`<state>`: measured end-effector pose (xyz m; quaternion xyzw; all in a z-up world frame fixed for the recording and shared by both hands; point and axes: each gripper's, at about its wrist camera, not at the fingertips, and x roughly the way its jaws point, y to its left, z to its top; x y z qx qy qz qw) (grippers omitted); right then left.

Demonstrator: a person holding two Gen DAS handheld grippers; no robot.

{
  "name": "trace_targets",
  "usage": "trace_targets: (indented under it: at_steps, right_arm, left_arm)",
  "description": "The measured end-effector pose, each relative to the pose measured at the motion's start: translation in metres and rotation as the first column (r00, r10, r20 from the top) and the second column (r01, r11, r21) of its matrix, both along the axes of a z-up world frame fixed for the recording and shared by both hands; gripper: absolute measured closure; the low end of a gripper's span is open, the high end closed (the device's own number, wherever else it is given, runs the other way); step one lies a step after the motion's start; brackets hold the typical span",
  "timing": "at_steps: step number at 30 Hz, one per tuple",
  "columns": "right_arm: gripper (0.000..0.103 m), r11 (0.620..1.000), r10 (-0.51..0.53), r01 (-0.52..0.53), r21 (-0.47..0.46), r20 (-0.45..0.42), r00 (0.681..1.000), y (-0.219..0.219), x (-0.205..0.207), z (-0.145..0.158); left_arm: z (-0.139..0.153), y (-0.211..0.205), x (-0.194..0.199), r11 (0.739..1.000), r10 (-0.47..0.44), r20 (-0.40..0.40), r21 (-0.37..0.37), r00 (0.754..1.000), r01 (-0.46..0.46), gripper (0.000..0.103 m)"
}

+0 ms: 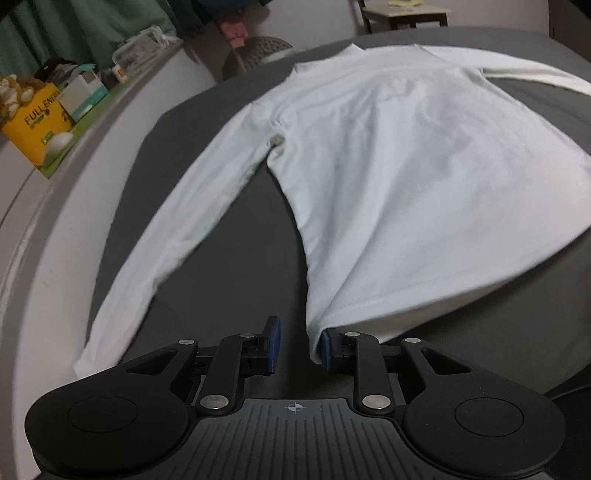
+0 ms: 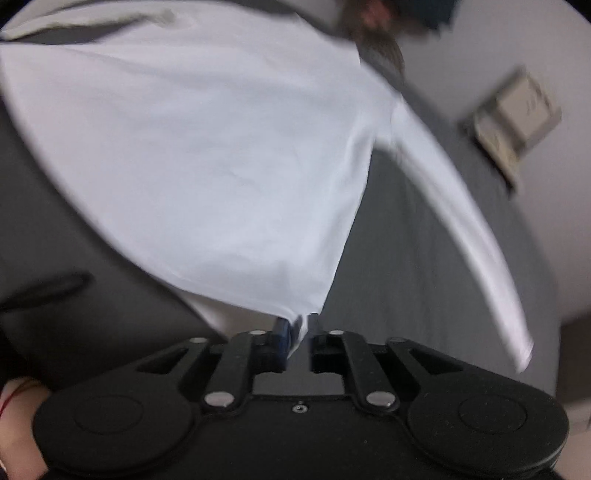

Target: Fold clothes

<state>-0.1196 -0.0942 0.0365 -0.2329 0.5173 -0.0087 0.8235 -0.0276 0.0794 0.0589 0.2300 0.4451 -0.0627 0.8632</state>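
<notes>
A white long-sleeved shirt (image 1: 388, 166) lies spread flat on a dark grey cover (image 1: 240, 240), sleeves out to both sides. My left gripper (image 1: 300, 347) sits at the near hem corner. Its blue pads (image 1: 273, 345) stand apart, and the corner hangs between them against the right-hand pad only. In the blurred right wrist view the shirt (image 2: 203, 147) runs down to my right gripper (image 2: 298, 338). The other hem corner is pinched between its close-set fingers and lifted off the cover (image 2: 406, 258). One sleeve (image 2: 480, 240) trails to the right.
A yellow box (image 1: 35, 122) and other cartons stand along a ledge at the far left. A round stool (image 1: 258, 51) and a small table (image 1: 406, 14) lie beyond the collar. A flat framed object (image 2: 517, 122) rests on the floor at right. A hand (image 2: 14, 398) shows at the lower left.
</notes>
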Motion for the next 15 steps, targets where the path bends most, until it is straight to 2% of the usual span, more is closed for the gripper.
trace_targets:
  at_steps: [1,2,3,5,6,7,8,9,11,15]
  right_arm:
    - [0.078,0.999,-0.039,0.039,0.004,-0.016,0.999,-0.003,0.003,-0.006]
    - [0.068,0.997,-0.077,0.078,0.009,-0.032,0.996,-0.007,0.006,-0.011]
    - [0.057,0.99,-0.126,0.128,0.052,-0.035,0.991,-0.014,0.009,-0.012]
    - [0.056,0.965,-0.221,0.226,0.137,-0.047,0.974,-0.03,0.015,-0.014]
    - [0.062,0.954,-0.242,0.247,0.168,-0.049,0.969,-0.036,0.015,-0.011]
    - [0.072,0.943,-0.263,0.268,0.199,-0.051,0.964,-0.042,0.015,-0.008]
    - [0.093,0.93,-0.283,0.288,0.229,-0.053,0.958,-0.049,0.014,-0.004]
    - [0.098,0.915,-0.303,0.307,0.26,-0.057,0.951,-0.055,0.014,-0.001]
    - [0.098,0.883,-0.341,0.344,0.318,-0.066,0.938,-0.067,0.013,0.006]
    - [0.099,0.94,-0.243,0.253,0.229,-0.071,0.967,-0.068,0.006,0.032]
  left_arm:
    - [-0.003,-0.001,-0.001,1.0,-0.001,-0.002,0.002,1.0,0.001,0.077]
    - [-0.003,-0.001,-0.002,1.0,0.003,-0.001,-0.001,1.0,-0.003,0.077]
    - [-0.004,-0.001,-0.002,1.0,0.007,0.001,-0.007,1.0,-0.007,0.077]
    - [-0.005,0.001,-0.003,1.0,0.016,0.004,-0.018,1.0,-0.016,0.077]
    - [-0.005,0.002,-0.004,1.0,0.02,0.004,-0.023,1.0,-0.02,0.077]
    - [-0.005,0.002,-0.005,1.0,0.019,0.006,-0.022,1.0,-0.019,0.077]
    - [-0.006,0.003,-0.006,1.0,0.018,0.007,-0.022,1.0,-0.018,0.077]
    - [-0.006,0.003,-0.007,1.0,0.015,0.008,-0.019,1.0,-0.015,0.077]
    - [-0.006,0.003,-0.009,1.0,0.006,0.003,-0.014,1.0,-0.006,0.077]
    - [-0.006,0.003,-0.012,1.0,-0.019,-0.015,-0.007,1.0,0.019,0.077]
